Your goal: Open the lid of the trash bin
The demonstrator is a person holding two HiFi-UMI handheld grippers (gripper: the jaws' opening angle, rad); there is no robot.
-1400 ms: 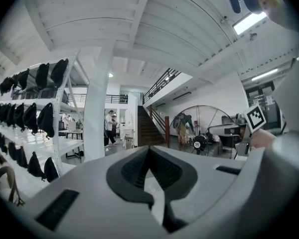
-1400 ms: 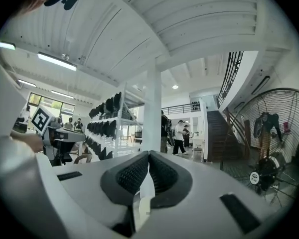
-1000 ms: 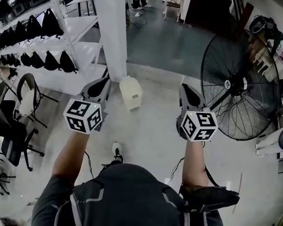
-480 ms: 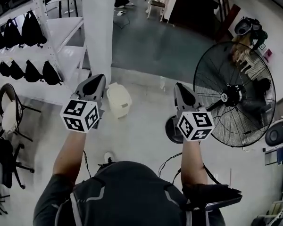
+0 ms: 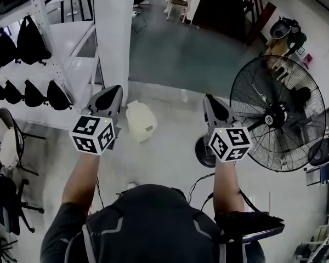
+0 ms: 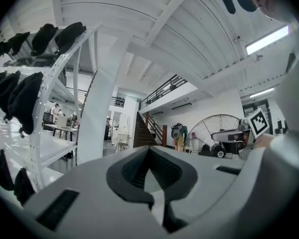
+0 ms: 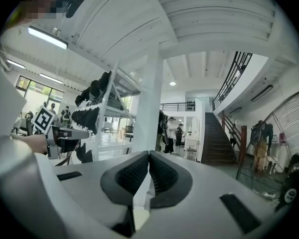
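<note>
The trash bin (image 5: 141,120) is a small cream bin on the pale floor by the foot of the white pillar, and its lid is down. In the head view it lies between my two grippers and ahead of them. My left gripper (image 5: 115,91) is held in the air just left of the bin, shut and empty. To the bin's right, my right gripper (image 5: 210,99) is also shut and empty. Neither gripper view shows the bin: the left gripper (image 6: 149,151) and the right gripper (image 7: 149,156) both point level across the hall with their pads together.
A white pillar (image 5: 112,32) rises just behind the bin. Shelving with black bags (image 5: 27,43) runs along the left, with office chairs (image 5: 8,147) below it. A large floor fan (image 5: 277,114) stands at the right. A cable (image 5: 200,182) trails on the floor.
The view has shifted as the person stepped forward; the bin now sits a little further left and lower between the grippers. Both grippers stay shut and raised.
</note>
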